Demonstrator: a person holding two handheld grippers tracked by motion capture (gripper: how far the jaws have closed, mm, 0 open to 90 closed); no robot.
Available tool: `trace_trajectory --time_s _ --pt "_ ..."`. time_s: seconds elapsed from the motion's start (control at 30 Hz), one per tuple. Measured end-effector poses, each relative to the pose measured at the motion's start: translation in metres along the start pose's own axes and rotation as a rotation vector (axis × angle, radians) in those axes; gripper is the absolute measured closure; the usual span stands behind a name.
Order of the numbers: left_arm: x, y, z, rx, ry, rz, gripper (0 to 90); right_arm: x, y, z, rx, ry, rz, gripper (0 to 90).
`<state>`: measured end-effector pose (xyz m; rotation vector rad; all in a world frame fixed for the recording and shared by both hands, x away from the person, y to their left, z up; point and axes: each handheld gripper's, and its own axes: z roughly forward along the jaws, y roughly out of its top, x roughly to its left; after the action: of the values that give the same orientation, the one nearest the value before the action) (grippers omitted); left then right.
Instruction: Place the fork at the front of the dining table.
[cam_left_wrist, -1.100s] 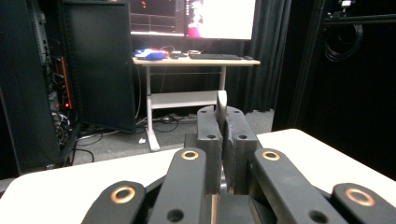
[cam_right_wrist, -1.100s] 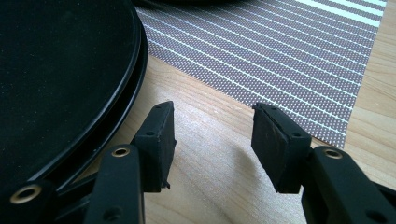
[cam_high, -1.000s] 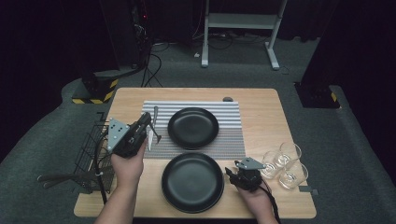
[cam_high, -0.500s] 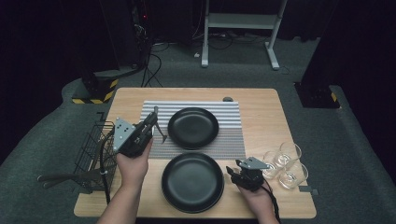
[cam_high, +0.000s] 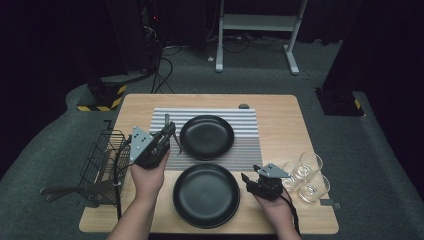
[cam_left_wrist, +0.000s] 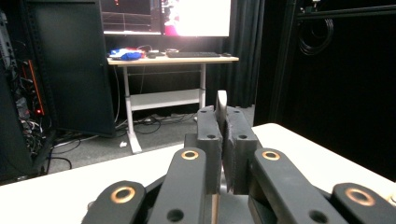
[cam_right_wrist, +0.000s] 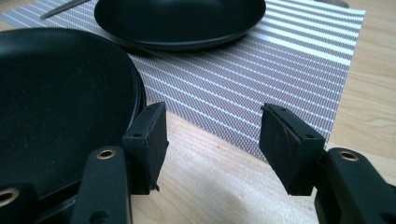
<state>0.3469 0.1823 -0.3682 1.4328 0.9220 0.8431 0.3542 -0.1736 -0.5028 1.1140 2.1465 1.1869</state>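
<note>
Left tongs: I have the left tongs (cam_high: 171, 131) lifted above the table (cam_high: 280, 107), clamped tight on a thin piece of cutlery (cam_left_wrist: 221, 103). In the left gripper view its pale metal end stands up edge-on between the pressed pads; I cannot tell whether it is a knife or a fork.
Why held so: my guess is that I am setting a place, and the piece is carried high so that it clears the plate rims on its way to the mat.
Cutlery relative to plates: in the high view it hangs just left of the far plate (cam_high: 206, 136), over the left part of the striped placemat (cam_high: 245, 150).
Right tongs: the right tongs (cam_high: 248, 178) sit low by the right rim of the near plate (cam_high: 205, 195). Their jaws have just been opening and now stand well apart with nothing between them but bare table.
Near plate relative to right tongs: in the right gripper view the plate's rim (cam_right_wrist: 135, 88) lies just beside the left pad (cam_right_wrist: 150, 140), outside the gap; I cannot tell whether it touches.
Why placed so: I judge the near plate is set on bare table, below the mat, as the second place.
Basket: the wire basket (cam_high: 102, 157) at the table's left edge holds more utensils, near the left hand (cam_high: 148, 175).
Glasses: three clear glasses (cam_high: 306, 175) stand just right of the right tongs.
</note>
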Motion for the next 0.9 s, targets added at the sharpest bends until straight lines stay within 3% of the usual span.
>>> trace_trajectory --time_s 0.17,0.5,0.9 --pt "0.000 0.001 0.002 0.001 -0.002 -0.004 86.3 0.001 0.007 -0.001 -0.018 0.020 0.022 44.8" --pt "-0.003 -0.001 0.007 0.019 -0.019 -0.001 86.3 0.010 0.024 -0.004 -0.080 -0.006 -0.062 48.6" --pt "-0.005 -0.010 0.004 0.014 -0.025 -0.013 86.3 0.018 0.034 0.000 -0.100 0.019 -0.057 48.8"
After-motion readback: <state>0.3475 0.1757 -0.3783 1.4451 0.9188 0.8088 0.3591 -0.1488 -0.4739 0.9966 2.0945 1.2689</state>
